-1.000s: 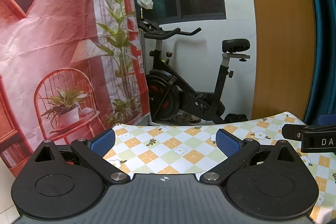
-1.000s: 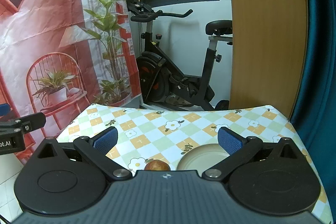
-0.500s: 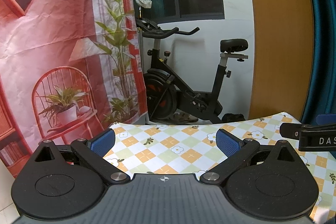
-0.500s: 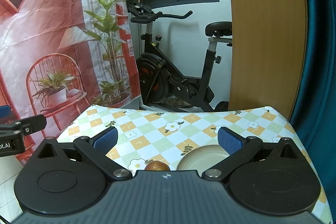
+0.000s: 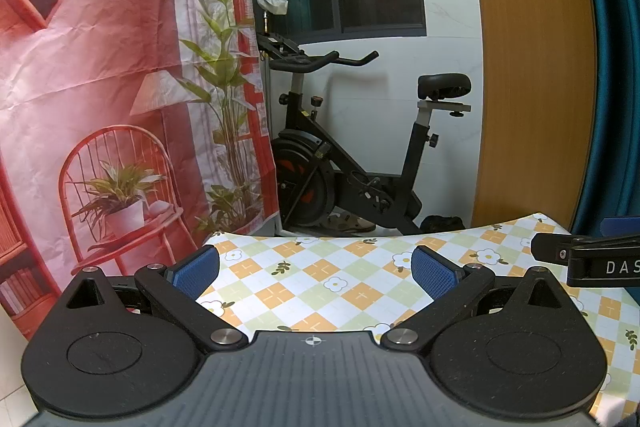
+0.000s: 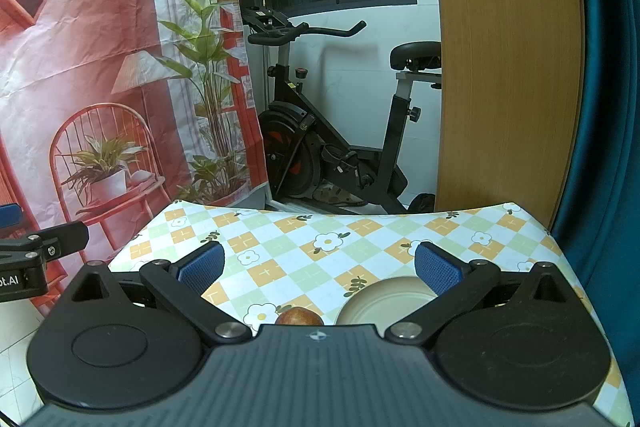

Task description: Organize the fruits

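Tools (image 5: 316,273) (image 6: 318,269) unchanged, both agape.

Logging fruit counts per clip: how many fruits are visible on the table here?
1. A round reddish-brown fruit lies on the checkered floral tablecloth, left of the round cream plate, in the right wrist view. The tool body hides the near table, so more may exist.
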`<state>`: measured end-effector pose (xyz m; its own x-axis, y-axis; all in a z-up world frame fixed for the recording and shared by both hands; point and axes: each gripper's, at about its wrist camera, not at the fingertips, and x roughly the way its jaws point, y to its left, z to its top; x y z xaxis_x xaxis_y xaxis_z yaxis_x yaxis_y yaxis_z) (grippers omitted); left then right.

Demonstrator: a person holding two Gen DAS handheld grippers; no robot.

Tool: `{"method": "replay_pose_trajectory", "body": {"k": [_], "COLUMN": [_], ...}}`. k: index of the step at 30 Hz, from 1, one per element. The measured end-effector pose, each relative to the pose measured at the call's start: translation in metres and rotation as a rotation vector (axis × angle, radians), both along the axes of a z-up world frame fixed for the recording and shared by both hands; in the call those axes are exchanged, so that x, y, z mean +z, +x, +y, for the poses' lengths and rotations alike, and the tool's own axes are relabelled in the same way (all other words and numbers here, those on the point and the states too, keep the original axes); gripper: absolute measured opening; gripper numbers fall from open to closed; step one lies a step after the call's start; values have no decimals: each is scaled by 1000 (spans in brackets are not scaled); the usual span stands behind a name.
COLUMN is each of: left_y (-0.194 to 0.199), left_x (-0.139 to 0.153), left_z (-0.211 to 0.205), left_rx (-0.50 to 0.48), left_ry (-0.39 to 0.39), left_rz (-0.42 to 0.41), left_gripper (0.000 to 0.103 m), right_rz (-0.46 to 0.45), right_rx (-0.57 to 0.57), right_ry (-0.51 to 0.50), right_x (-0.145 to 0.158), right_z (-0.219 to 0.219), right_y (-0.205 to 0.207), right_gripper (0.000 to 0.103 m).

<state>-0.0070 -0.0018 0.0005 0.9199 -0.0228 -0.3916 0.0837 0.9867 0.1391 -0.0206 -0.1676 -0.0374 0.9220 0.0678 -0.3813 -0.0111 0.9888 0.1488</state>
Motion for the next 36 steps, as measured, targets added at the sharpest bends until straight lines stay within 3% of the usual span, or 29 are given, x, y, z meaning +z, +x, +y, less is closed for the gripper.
{"method": "replay_pose_trajectory", "body": {"k": [36], "left_y": [2], "left_x": [-2], "left_z": [-2], "left_rx": [0], "left_ry": [-21], "left_rz": [14], "left_gripper": [103], "right_rz": [-4], "right_rx": [1], "right_ry": [1], "right_x": [2], "right_z": [0], "right_y": [0], "right_gripper": [103]}}
